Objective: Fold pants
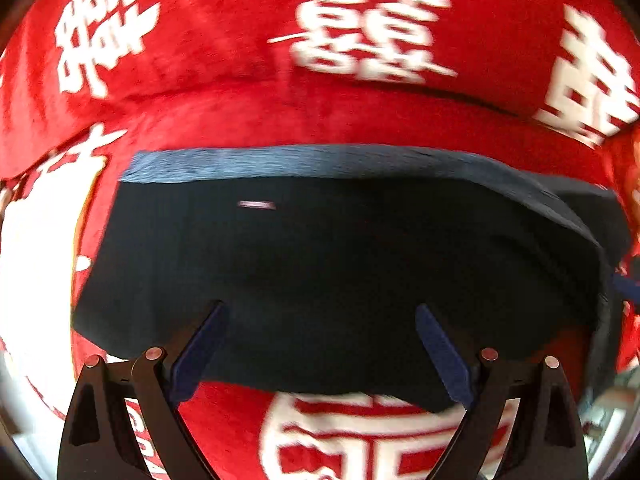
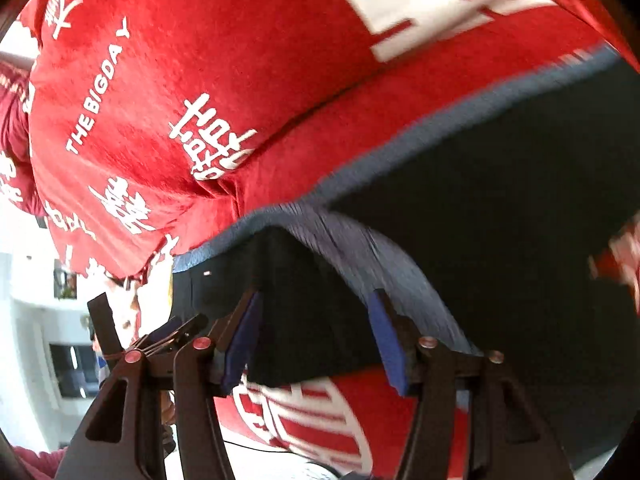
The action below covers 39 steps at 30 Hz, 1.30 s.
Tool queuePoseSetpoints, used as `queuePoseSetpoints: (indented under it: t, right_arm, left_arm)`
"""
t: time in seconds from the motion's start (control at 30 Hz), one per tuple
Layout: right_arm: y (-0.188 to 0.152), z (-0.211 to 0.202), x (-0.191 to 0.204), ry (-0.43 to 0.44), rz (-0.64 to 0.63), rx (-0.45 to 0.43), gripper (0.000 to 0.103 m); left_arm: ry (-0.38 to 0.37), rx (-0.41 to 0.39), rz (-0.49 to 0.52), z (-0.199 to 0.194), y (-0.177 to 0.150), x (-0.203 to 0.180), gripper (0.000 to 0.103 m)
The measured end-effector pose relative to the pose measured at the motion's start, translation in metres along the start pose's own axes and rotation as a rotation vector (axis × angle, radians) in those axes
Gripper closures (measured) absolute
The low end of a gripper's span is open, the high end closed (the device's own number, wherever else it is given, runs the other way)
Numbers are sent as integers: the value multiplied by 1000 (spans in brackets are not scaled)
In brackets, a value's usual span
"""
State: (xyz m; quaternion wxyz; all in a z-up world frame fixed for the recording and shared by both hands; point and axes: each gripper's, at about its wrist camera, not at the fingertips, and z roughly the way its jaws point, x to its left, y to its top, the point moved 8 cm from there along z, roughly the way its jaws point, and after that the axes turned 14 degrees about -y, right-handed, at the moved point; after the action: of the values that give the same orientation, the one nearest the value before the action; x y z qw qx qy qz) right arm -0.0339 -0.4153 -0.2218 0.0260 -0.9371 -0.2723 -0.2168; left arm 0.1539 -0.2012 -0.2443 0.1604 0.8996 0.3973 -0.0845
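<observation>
- Nearest, the left gripper (image 1: 320, 320) hangs with its blue-padded fingers spread wide over the dark pants (image 1: 340, 264), gripping nothing.
- The right gripper (image 2: 316, 308) also stands wide, a raised fold of the pants (image 2: 304, 280) between its pads; whether they touch it I cannot tell.
- The pants lie folded on a red blanket (image 1: 248, 80), their blue-grey waistband (image 1: 280, 160) at the far edge.
- Beyond, white characters cover the blanket (image 2: 160, 80).

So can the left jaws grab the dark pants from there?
Probably yes. The left gripper has its jaws spread wide over the near edge of the dark pants on the red blanket, with nothing between them.
</observation>
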Motion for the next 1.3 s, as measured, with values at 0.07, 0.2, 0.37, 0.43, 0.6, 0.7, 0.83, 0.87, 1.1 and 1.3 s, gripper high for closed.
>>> queuePoseSetpoints:
  t: [0.07, 0.2, 0.37, 0.43, 0.6, 0.7, 0.83, 0.87, 1.1, 1.3]
  right_arm:
    - [-24, -14, -17, 0, 44, -16, 43]
    - [-72, -42, -70, -19, 162, -40, 43]
    - [-133, -60, -154, -69, 373, -56, 42]
    - [-154, -61, -185, -78, 451, -58, 42]
    - [-192, -53, -236, -73, 544, -31, 42]
    - [-203, -36, -252, -20, 541, 19, 42]
    - [-206, -20, -265, 122, 547, 33, 42]
    - [-204, -17, -265, 152, 551, 31, 42]
    - [-194, -21, -259, 323, 600, 40, 98]
    - [-138, -80, -245, 370, 499, -60, 98]
  left_arm:
    - [-43, 7, 45, -3, -10, -25, 9]
    - [-137, 41, 105, -5, -32, -76, 9]
    - [-272, 91, 195, 7, -58, -148, 9]
    - [-312, 126, 201, 21, -64, -173, 9]
    - [-398, 194, 215, 65, -70, -238, 9]
    - [-415, 221, 226, 88, -74, -266, 9]
    - [-402, 264, 240, 110, -79, -289, 9]
    - [-393, 261, 247, 111, -78, -292, 9]
    - [-419, 282, 249, 112, -77, -310, 52]
    - [-472, 266, 233, 95, -54, -335, 66]
